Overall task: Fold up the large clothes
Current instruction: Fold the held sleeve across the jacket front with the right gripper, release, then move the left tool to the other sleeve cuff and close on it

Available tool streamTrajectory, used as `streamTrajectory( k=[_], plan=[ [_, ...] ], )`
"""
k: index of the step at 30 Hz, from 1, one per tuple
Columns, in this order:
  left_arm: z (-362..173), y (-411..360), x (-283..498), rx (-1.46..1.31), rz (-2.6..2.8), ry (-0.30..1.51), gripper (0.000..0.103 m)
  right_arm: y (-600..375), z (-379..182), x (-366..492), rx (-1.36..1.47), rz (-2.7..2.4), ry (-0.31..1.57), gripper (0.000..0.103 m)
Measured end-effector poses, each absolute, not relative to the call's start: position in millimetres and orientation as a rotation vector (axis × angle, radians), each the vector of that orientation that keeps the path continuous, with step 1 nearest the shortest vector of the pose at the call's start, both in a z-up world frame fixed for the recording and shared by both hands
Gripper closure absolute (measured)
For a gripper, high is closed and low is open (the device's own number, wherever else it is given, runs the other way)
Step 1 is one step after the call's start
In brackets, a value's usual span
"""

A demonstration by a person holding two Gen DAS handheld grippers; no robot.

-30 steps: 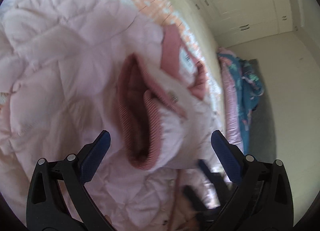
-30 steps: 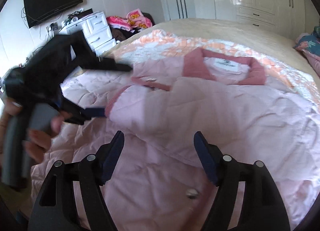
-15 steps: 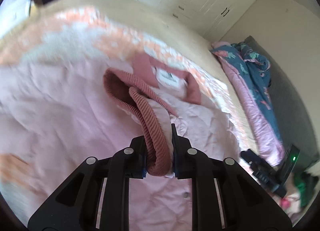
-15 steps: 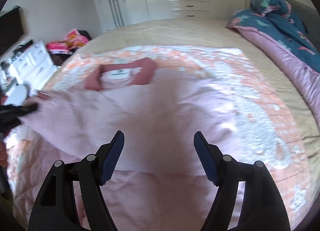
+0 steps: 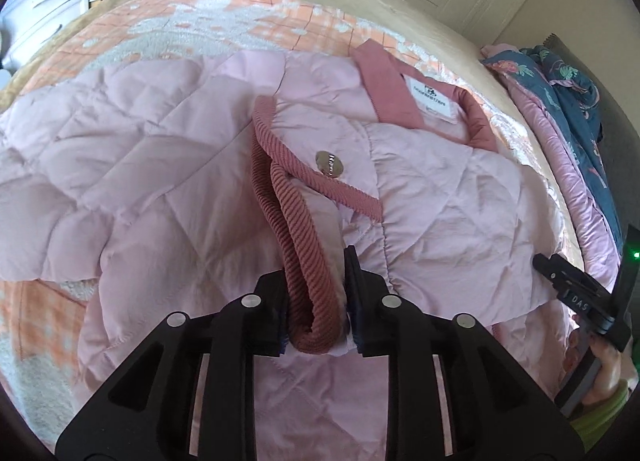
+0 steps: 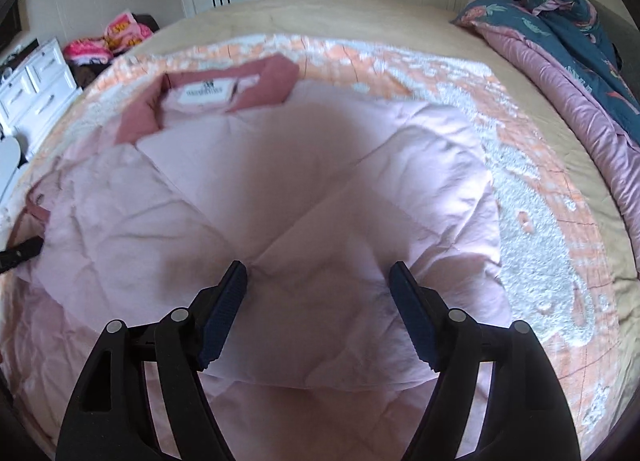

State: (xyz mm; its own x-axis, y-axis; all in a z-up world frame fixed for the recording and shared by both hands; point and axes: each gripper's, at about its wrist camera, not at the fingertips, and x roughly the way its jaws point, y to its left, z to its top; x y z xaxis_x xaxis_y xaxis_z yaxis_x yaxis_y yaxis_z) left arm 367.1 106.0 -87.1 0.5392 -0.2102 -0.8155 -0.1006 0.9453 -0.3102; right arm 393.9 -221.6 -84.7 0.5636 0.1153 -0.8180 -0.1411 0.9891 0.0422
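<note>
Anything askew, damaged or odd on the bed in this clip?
Nothing stands out. The pink quilted jacket lies mid-fold on the bed; the left gripper is shut on its ribbed cuff, and the right gripper hovers open above it. No tears or spills visible.

"DAS" on right claw (image 5: pixel 582 303); collar label (image 5: pixel 431 100) illegible.

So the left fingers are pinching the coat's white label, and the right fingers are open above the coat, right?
Not quite. The left gripper is pinching the ribbed dark pink cuff, not the white label; the left wrist view shows it. The right gripper is open above the pink quilted coat.
</note>
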Motion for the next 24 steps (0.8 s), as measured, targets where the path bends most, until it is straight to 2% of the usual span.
streamTrajectory(
  k=[6, 8, 13, 16, 18, 24],
  plan=[
    [-85, 104, 367, -0.325, -0.052, 0.997, 0.071, -217, -77, 388, -0.02, 0.146, 0.953, 0.027],
    [-77, 106, 362, -0.313, -0.047, 0.985, 0.066, -215, -66, 381, -0.005, 0.157, 0.924, 0.019],
    [-56, 113, 350, -0.306, -0.043, 0.946, 0.049, -202, -35, 361, -0.016, 0.16, 0.846, 0.008],
    [-45, 118, 341, -0.315, -0.048, 0.924, 0.042, -192, -22, 352, -0.027, 0.168, 0.822, 0.007],
    [-38, 122, 336, -0.321, -0.048, 0.909, 0.032, -184, -13, 346, -0.051, 0.171, 0.801, 0.007],
    [-20, 134, 318, -0.347, -0.052, 0.877, 0.014, -157, 14, 328, -0.125, 0.172, 0.727, 0.006]
  ],
)
